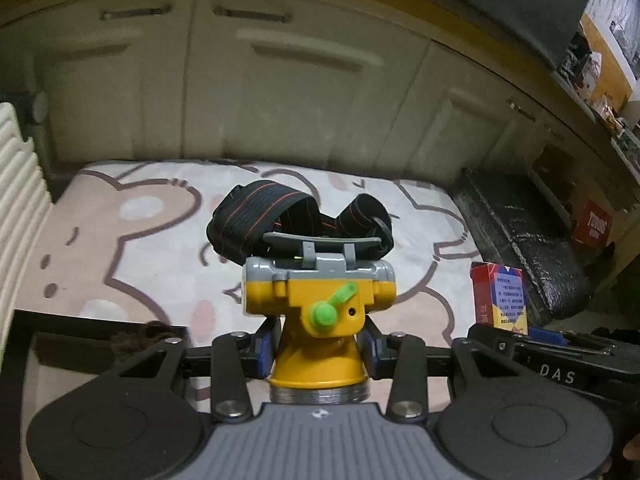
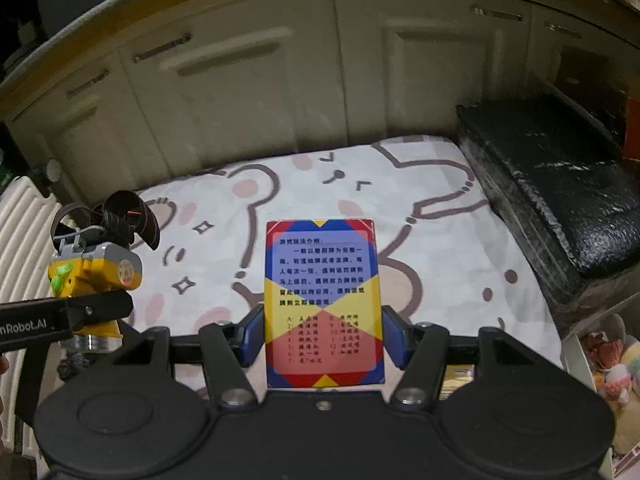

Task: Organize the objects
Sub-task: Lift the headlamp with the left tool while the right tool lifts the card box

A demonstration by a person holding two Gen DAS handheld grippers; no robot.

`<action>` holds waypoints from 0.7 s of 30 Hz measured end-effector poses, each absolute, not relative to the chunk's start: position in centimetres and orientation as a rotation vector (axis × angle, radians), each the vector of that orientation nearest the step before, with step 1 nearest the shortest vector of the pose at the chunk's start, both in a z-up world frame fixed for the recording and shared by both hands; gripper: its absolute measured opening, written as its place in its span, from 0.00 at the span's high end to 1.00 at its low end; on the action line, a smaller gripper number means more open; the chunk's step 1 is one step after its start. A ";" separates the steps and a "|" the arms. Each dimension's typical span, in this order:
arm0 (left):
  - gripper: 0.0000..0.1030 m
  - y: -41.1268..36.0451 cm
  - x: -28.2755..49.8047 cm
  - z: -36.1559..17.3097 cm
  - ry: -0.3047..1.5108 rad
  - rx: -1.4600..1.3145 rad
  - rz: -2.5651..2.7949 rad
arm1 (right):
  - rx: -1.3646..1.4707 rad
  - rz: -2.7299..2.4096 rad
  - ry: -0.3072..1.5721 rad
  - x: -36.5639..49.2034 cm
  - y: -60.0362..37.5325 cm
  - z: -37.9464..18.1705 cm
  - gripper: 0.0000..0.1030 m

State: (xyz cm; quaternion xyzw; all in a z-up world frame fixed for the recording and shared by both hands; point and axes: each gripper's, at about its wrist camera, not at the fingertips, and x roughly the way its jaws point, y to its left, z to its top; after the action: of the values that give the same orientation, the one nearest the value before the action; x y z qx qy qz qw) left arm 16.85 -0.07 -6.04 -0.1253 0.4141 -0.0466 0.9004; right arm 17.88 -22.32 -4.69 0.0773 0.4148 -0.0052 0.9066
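The headlamp [image 1: 318, 300] hangs left of the card box [image 2: 324, 304], both above the blanket [image 2: 460, 272].

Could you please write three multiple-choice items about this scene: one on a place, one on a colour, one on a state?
1. In the right wrist view, where is the headlamp?
A. at the left, in the left gripper
B. lying on the black box
C. inside a cupboard

2. What colour is the lever on the headlamp's body?
A. red
B. green
C. white

3. What is the state of the right gripper?
A. open and empty
B. shut on the card box
C. shut on the strap

Answers:
1. A: it shows at the left edge, clamped between the other gripper's fingers above the printed cloth.
2. B: the knob and lever are bright green on the yellow body.
3. B: the blue pads press both side edges of the box.
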 end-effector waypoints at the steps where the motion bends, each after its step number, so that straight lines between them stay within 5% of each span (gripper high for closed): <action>1: 0.59 0.4 16.6 -5.9 0.854 -0.258 -0.091 | 0.160 -0.001 0.855 17.9 -21.9 -4.5 0.42; 21: 0.59 12.2 12.5 -6.3 0.882 -0.282 0.099 | -0.030 0.413 0.815 17.4 -10.2 -2.0 0.42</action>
State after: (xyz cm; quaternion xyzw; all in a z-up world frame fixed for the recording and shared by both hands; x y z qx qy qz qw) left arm 12.52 12.24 -6.25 -0.1359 0.4251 0.0477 0.8936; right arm 17.42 -10.17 -1.98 -0.0145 0.3936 0.1992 0.8973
